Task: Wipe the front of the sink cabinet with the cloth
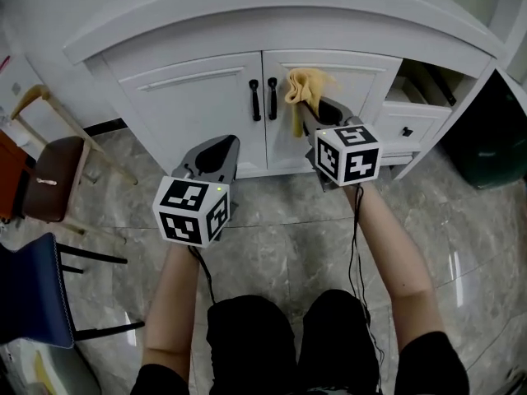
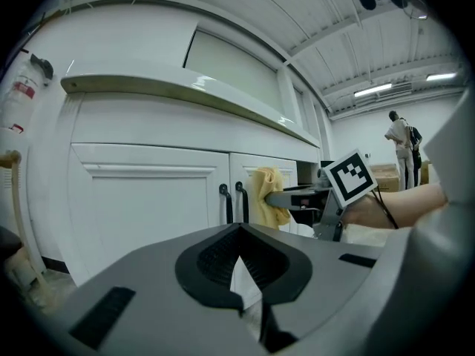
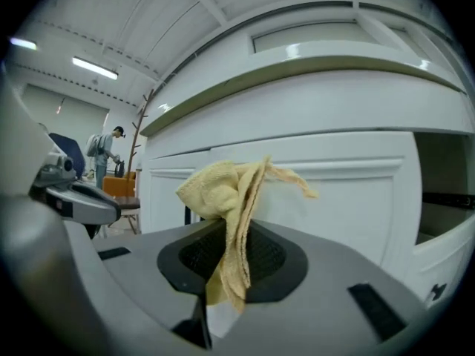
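A yellow cloth (image 1: 303, 89) is pinched in my right gripper (image 1: 317, 113), bunched above the jaws and hanging down between them (image 3: 234, 228). It is held up against the right door (image 1: 329, 97) of the white sink cabinet (image 1: 198, 105), just right of the two black handles (image 1: 263, 99). My left gripper (image 1: 216, 156) hangs lower and left, in front of the left door, jaws shut with nothing in them (image 2: 241, 273). The left gripper view shows the cloth (image 2: 269, 195) and the right gripper (image 2: 297, 197) at the cabinet front.
A partly open drawer (image 1: 412, 109) juts out at the cabinet's right. A wooden chair (image 1: 58, 171) and a blue chair (image 1: 33, 290) stand on the marble floor at left. A dark bin (image 1: 494, 138) sits at right. People stand far off in both gripper views.
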Tool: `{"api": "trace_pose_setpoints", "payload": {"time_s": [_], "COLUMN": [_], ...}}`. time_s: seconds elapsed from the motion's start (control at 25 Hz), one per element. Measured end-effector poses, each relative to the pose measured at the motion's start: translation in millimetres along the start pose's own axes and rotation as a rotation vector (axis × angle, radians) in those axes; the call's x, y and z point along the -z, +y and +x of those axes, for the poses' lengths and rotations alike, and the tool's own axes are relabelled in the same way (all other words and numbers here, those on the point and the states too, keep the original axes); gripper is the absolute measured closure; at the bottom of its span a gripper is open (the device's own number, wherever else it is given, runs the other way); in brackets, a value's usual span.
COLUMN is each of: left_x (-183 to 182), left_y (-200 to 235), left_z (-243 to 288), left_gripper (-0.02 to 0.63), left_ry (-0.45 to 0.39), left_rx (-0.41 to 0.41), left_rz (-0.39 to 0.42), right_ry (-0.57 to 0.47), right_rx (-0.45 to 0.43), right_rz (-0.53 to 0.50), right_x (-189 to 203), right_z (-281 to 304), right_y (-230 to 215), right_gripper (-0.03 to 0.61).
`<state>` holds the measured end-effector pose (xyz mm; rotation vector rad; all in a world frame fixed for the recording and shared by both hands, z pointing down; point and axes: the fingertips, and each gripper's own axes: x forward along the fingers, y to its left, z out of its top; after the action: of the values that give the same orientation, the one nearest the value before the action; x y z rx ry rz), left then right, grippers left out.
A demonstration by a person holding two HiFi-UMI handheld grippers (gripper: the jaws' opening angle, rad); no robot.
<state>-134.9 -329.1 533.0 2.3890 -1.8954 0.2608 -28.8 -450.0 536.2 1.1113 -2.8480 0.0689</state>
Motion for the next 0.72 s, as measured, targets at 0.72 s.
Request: {"api": "trace_pose_setpoints", "payload": {"time_s": [0.72], "left_x": [23], "left_y": [-23], "left_z": [21], "left_gripper": [0.597], "left_ry": [0.021], "left_rx": [0.079], "left_rz": [-0.004], "right_ry": [0.035], "right_rx": [0.278], "right_rz": [0.077], "right_x": [48], "right_z": [-32], "right_y": [-103], "right_gripper": [0.500]}}
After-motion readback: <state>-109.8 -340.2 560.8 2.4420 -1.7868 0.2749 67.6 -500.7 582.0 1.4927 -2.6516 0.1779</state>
